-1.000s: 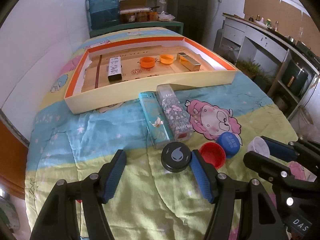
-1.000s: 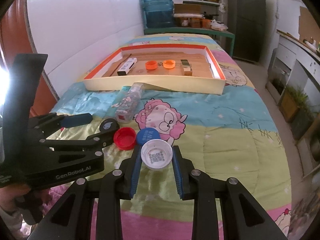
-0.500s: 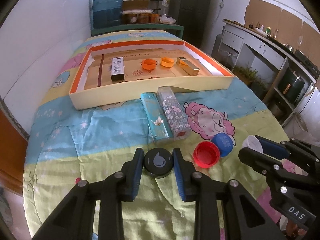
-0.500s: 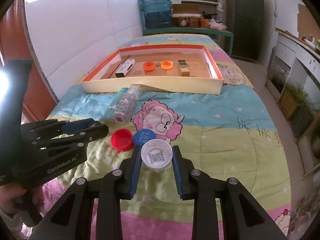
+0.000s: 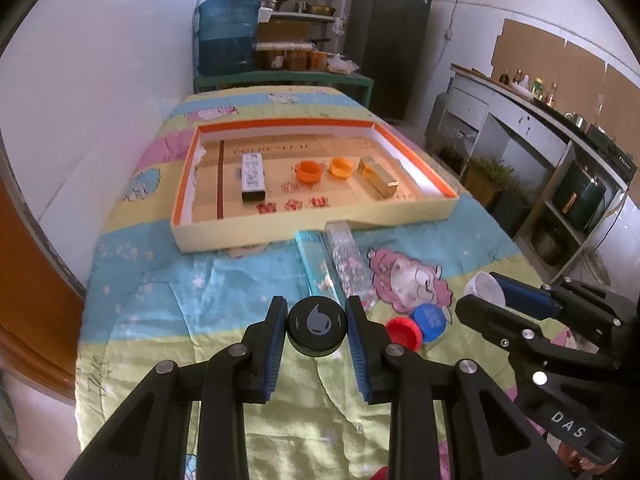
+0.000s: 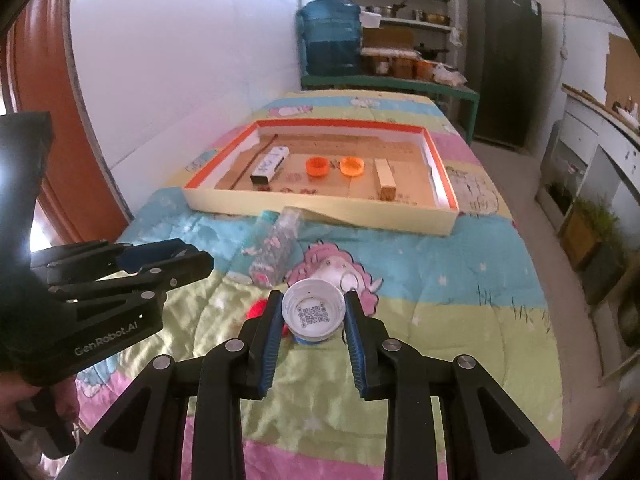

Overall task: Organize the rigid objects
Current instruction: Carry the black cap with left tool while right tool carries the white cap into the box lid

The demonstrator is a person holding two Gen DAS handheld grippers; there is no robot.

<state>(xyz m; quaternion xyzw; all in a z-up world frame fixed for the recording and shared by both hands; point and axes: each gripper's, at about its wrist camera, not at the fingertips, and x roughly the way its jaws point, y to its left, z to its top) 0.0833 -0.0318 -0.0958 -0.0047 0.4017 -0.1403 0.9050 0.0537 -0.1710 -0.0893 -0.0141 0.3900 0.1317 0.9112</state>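
Observation:
My left gripper [image 5: 317, 330] is shut on a black round cap [image 5: 317, 331] and holds it above the quilt. My right gripper [image 6: 313, 314] is shut on a white cap [image 6: 313, 312], open side up, also lifted; it shows at the right of the left wrist view [image 5: 484, 289]. A red cap [image 5: 404, 332] and a blue cap [image 5: 431, 321] lie on the quilt. A teal box [image 5: 316, 264] and a clear patterned box [image 5: 348, 265] lie side by side before the orange-rimmed tray [image 5: 280, 232]. The tray holds a black-and-white box [image 5: 253, 177], two orange caps [image 5: 309, 171] and a gold box [image 5: 378, 178].
The bed's quilt [image 6: 440, 280] spreads to the right. A white wall [image 5: 100, 100] runs along the left. A blue water jug [image 5: 226, 36] and shelves stand behind the bed, a counter [image 5: 540, 120] at the right.
My left gripper closed on the black cap and lifted it. My right gripper lifted with the white cap. Both have risen above the quilt.

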